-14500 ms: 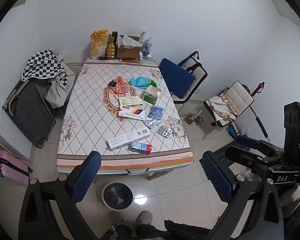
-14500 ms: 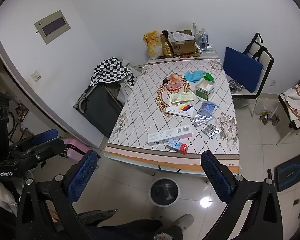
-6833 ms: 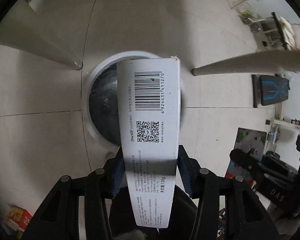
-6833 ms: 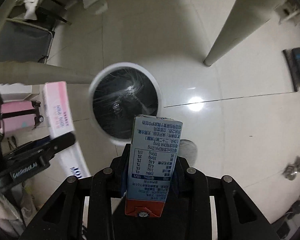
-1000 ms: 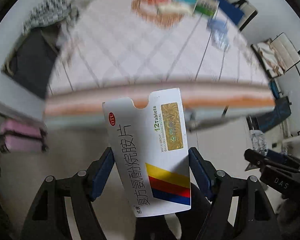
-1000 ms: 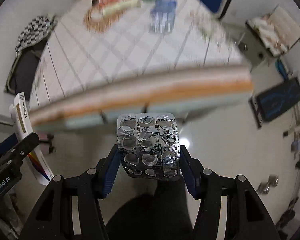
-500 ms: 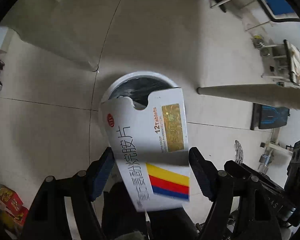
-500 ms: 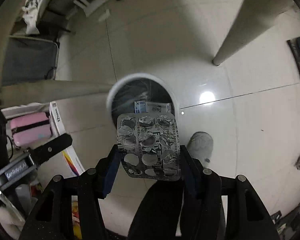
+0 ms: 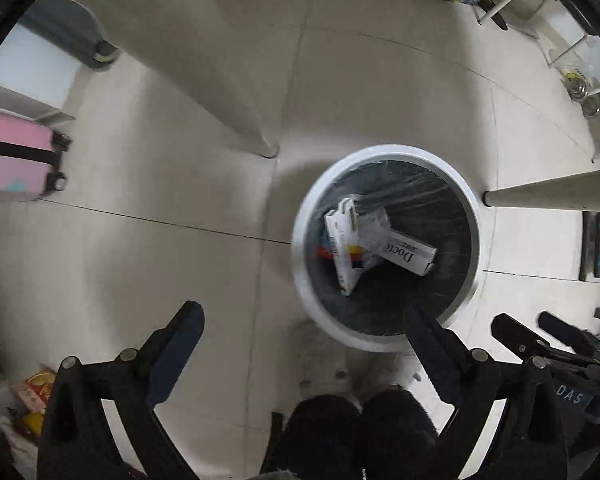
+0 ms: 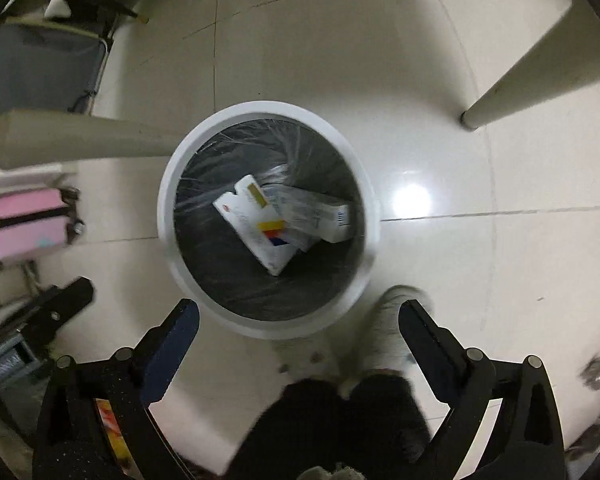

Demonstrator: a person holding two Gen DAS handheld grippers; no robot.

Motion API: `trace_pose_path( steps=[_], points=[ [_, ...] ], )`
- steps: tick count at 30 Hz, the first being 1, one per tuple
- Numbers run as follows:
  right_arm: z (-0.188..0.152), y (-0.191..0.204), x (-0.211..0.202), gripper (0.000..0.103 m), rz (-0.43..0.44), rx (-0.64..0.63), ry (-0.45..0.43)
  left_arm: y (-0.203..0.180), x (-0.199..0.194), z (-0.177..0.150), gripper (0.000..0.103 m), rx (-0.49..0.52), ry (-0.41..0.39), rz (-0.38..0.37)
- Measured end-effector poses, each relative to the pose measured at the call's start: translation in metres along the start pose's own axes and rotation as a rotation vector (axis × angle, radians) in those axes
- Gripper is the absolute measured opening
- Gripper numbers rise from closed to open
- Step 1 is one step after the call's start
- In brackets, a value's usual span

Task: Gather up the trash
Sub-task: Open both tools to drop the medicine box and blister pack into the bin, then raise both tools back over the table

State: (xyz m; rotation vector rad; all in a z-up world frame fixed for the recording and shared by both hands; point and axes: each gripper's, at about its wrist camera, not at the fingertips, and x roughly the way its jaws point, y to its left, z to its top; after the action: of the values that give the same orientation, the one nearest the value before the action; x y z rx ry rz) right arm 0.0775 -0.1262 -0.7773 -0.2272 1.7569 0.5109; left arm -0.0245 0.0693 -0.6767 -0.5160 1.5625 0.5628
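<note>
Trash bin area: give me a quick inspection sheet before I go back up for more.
Surface: pale tiled floor, glare spot beside the bin.
Job's things: white bin with dark liner; striped tablet box and long Doctor box lie inside. Blister sheet: blurred, cannot confirm.
Clutter: pink suitcase, snack packets at floor edge.
Grippers: left gripper and right gripper have just been opening, nothing between the jaws.
Cables: nothing seen.
Surroundings: table legs flank the bin; the person's slippers beside it.
</note>
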Motion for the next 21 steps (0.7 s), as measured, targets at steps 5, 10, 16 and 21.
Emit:
trace_pose_path(
  steps=[5,10,16,21],
  points=[
    [-0.011,0.014,-0.033,0.101,-0.126,-0.062,-0.038,0.011,-0.039,-0.007,0.102,0.009,-0.028,0.008],
    [-0.023,0.016,-0.077,0.101,-0.168,-0.072,-0.077,0.009,-0.079,-0.015,0.102,0.012,-0.052,0.004],
    [-0.042,0.024,-0.148,0.101,-0.202,-0.088,-0.124,0.011,-0.125,-0.029,0.102,0.007,-0.065,-0.002],
    [-0.061,0.040,-0.200,0.101,-0.201,-0.120,-0.150,0.012,-0.171,-0.043,0.102,0.018,-0.082,-0.013]
  ],
)
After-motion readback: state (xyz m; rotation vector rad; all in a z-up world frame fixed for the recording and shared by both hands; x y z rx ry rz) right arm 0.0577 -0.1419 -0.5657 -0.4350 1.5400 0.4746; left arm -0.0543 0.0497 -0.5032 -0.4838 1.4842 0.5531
